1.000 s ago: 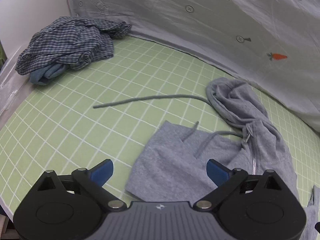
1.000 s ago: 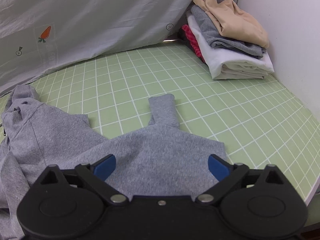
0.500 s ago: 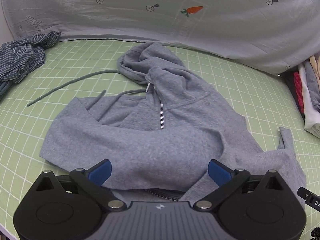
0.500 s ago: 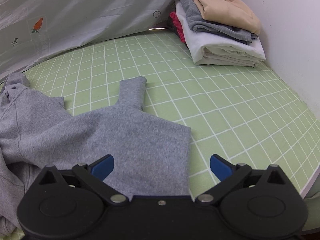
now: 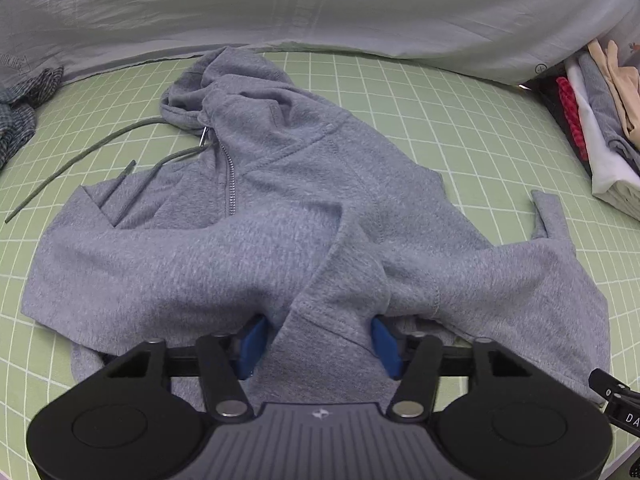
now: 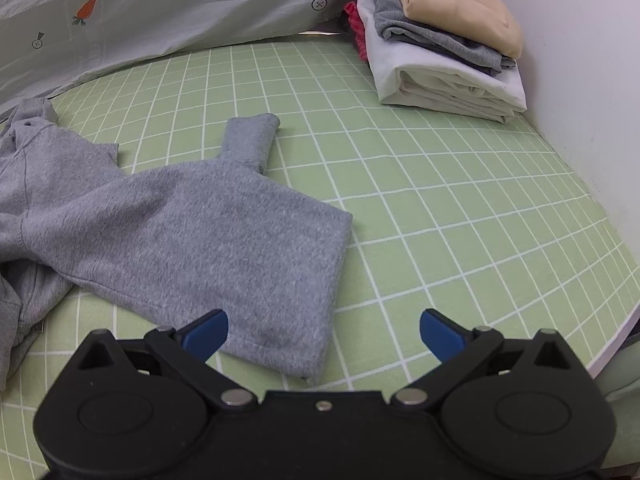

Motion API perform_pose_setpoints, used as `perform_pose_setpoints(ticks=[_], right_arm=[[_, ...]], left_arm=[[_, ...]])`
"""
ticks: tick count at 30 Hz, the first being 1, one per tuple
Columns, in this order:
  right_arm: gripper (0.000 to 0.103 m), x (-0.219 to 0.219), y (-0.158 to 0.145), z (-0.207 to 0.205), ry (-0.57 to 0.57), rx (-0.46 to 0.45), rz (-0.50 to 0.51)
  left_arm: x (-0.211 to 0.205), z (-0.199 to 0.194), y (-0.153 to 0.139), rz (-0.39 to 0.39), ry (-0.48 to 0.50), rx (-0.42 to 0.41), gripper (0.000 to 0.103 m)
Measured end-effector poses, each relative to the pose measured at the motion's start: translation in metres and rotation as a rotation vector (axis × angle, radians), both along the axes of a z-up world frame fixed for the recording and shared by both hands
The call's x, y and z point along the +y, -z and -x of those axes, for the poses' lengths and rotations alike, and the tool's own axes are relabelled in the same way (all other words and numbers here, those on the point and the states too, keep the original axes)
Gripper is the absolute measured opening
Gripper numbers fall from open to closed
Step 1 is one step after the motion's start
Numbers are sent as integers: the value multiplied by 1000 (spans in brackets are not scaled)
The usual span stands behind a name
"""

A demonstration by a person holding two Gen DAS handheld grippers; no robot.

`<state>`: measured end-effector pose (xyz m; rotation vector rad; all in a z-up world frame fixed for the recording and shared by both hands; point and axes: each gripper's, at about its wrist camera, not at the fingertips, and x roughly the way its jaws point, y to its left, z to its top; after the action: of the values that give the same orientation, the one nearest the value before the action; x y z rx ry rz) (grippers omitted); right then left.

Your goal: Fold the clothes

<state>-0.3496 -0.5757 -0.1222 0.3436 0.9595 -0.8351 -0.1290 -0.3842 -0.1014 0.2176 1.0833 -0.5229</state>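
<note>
At the far left of the left wrist view a crumpled checked shirt (image 5: 18, 120) lies on the green gridded bench (image 5: 460, 120), close to the pale sheet with carrot prints (image 5: 360, 4) that hangs along the back. Just right of the shirt a grey drawcord (image 5: 84, 160) trails loose across the grid toward the hood of the grey hoodie (image 5: 280, 184), which is spread over the middle of the bench with its zip (image 5: 231, 184) running down from the collar. At the near edge of the hoodie a bunched fold of cloth rises between the blue fingers (image 5: 252, 344) of the left gripper (image 5: 318, 344); these are closing in on the fold, and the cloth fills the gap between them and meets both pads, so the fold is already pinched. Further right one sleeve cuff (image 5: 548, 216) sticks out onto the bare grid. In the right wrist view the same hoodie (image 6: 180, 232) lies at the left and centre, its lower corner reaching between the fingers (image 6: 204, 334) of the right gripper (image 6: 324, 334), which stand spread wide and released, pressing on nothing. At the far right, against the white wall (image 6: 592, 80), sits a pile of folded clothes (image 6: 440, 52), white at the bottom, grey above and beige on top.
</note>
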Motion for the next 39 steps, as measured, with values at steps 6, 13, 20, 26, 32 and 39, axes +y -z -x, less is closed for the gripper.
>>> perform_pose_setpoints(ticks=[6, 13, 20, 26, 32, 39], right_arm=[[103, 4, -4, -10, 39, -23, -9], [103, 30, -4, -50, 38, -51, -32], [103, 70, -7, -100, 43, -48, -25], [103, 95, -8, -129, 41, -6, -5], [103, 99, -10, -139, 40, 35, 34], [103, 76, -4, -138, 27, 62, 24]], left_arm=[[65, -22, -25, 77, -115, 5, 13], [180, -84, -48, -5, -362, -94, 12], [308, -157, -74, -46, -581, -196, 12], [385, -210, -78, -124, -801, -207, 21], [358, -207, -48, -50, -719, -104, 77], [256, -169, -9, -42, -475, 32, 83]])
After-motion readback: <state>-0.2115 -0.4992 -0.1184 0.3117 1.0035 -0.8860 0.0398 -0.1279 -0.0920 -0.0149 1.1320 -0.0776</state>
